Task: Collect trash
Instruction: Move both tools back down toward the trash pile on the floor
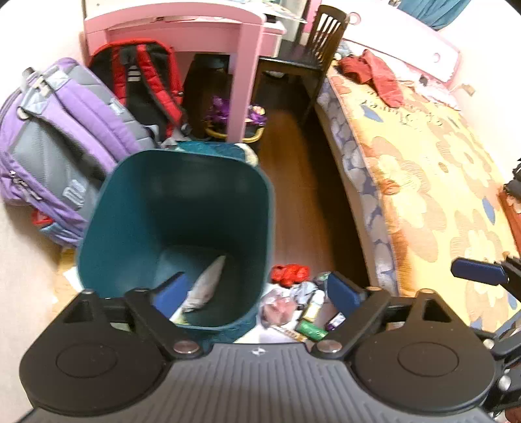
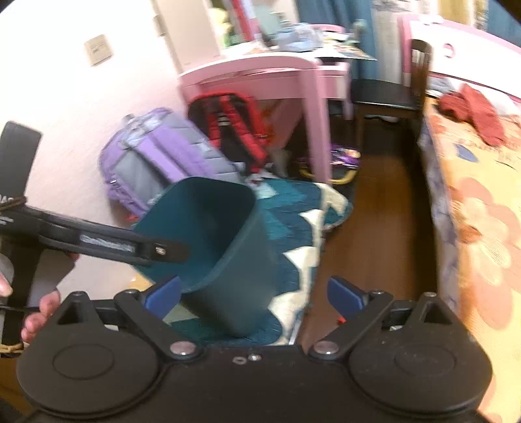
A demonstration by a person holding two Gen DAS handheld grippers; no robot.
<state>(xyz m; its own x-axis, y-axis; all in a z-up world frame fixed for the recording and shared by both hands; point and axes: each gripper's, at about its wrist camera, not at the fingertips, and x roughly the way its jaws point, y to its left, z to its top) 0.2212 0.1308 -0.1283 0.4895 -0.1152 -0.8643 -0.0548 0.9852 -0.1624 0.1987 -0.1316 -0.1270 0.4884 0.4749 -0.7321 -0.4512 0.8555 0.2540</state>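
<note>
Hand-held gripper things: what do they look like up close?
Each hand-held gripper, left and right, is black, with two round discs, angled arms on silver bolts, and blue pads on the fingers. The left one's body is ribbed grey. No sleeves show.

Counted are one teal bin (image 1: 176,208) with one crumpled wrapper (image 1: 206,286) inside, two backpacks, one purple (image 1: 62,143) and one red (image 1: 146,78), one pink bench (image 1: 182,26), one chair (image 1: 306,55) and one bed (image 1: 423,162).
</note>
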